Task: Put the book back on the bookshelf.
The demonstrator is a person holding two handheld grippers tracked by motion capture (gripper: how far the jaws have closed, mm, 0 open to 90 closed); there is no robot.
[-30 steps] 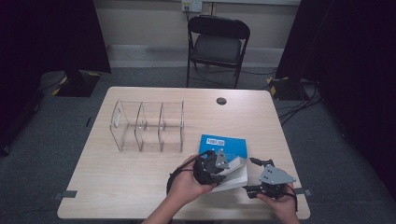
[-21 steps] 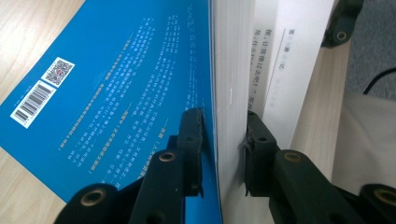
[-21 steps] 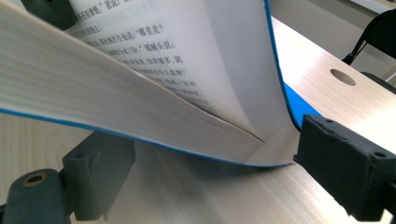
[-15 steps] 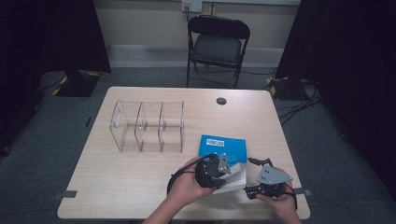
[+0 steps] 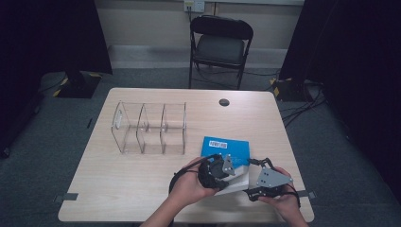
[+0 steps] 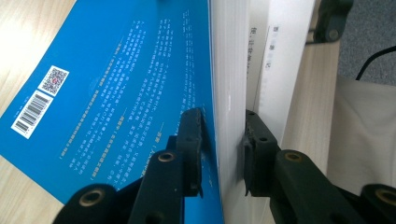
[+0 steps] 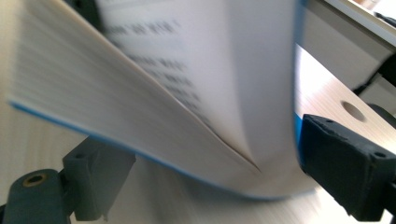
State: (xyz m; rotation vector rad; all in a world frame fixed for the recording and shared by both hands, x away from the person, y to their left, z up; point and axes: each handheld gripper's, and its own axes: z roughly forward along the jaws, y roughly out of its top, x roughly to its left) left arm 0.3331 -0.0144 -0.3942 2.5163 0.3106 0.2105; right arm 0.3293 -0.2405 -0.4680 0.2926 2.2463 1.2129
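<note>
A blue-covered book (image 5: 225,147) lies near the table's front edge, its near part raised and its white pages fanned. My left gripper (image 5: 226,166) is shut on a thick wad of pages together with the blue cover (image 6: 116,84); in the left gripper view, the left gripper (image 6: 219,142) has one jaw on the cover and one on the page edges. To the right, my right gripper (image 5: 257,177) is at the book's edge. In the right gripper view, the right gripper (image 7: 219,172) is open wide, with the book's curved pages (image 7: 187,93) between its jaws.
A clear acrylic organiser (image 5: 149,127) with three compartments stands on the wooden table (image 5: 118,184) to the left of the book. A round black cable hole (image 5: 224,102) is at the back. A black folding chair (image 5: 220,42) stands behind the table.
The right gripper has edged left, closer to the book. The left gripper has stayed clamped on the book, barely shifting.
</note>
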